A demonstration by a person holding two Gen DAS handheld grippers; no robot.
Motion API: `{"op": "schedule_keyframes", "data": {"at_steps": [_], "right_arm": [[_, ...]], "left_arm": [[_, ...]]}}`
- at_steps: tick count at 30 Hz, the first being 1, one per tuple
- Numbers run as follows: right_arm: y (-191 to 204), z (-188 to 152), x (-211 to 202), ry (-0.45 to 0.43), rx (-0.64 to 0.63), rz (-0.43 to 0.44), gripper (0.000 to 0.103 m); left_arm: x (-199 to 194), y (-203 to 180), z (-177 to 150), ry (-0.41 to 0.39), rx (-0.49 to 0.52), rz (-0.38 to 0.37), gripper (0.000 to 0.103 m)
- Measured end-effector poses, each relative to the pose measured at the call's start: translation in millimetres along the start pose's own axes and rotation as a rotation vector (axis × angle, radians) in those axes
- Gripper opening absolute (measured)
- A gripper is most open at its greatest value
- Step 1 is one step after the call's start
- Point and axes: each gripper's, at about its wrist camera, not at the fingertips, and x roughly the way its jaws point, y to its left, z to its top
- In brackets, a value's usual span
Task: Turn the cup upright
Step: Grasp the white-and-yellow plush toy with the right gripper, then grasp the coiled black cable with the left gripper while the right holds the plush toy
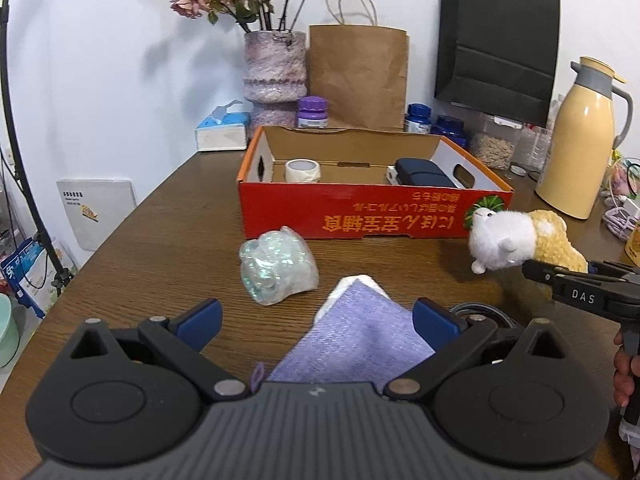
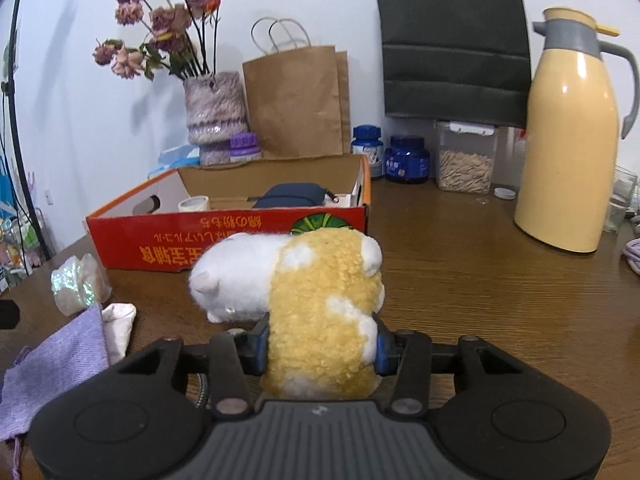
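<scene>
The cup (image 1: 278,270) is an iridescent, translucent, bumpy glass lying on its side on the brown table, in front of the red box; it also shows at the far left of the right wrist view (image 2: 78,284). My left gripper (image 1: 316,314) is open, hovering over a purple cloth (image 1: 360,340), with the cup just ahead and to the left of its left finger. My right gripper (image 2: 323,344) is shut on a yellow-and-white plush toy (image 2: 320,292), held right of the cup. In the left wrist view the right gripper (image 1: 536,270) and the plush toy (image 1: 516,240) appear at the right.
A red cardboard box (image 1: 372,216) behind the cup holds a tape roll (image 1: 303,171) and a dark case (image 1: 420,172). A vase, paper bag, jars and a yellow thermos (image 1: 580,140) line the back. The table edge (image 1: 120,232) runs along the left. A hand (image 1: 624,372) holds the right gripper.
</scene>
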Motion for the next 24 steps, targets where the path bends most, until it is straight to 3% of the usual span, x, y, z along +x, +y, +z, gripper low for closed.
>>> {"op": "schedule_keyframes", "data": {"at_steps": [24], "right_arm": [[-28,-18,-59,-0.122,0.022,-0.002,0.045]], "left_arm": [[35,-101,-3,0.086,0.185,-0.198,0.103]]}}
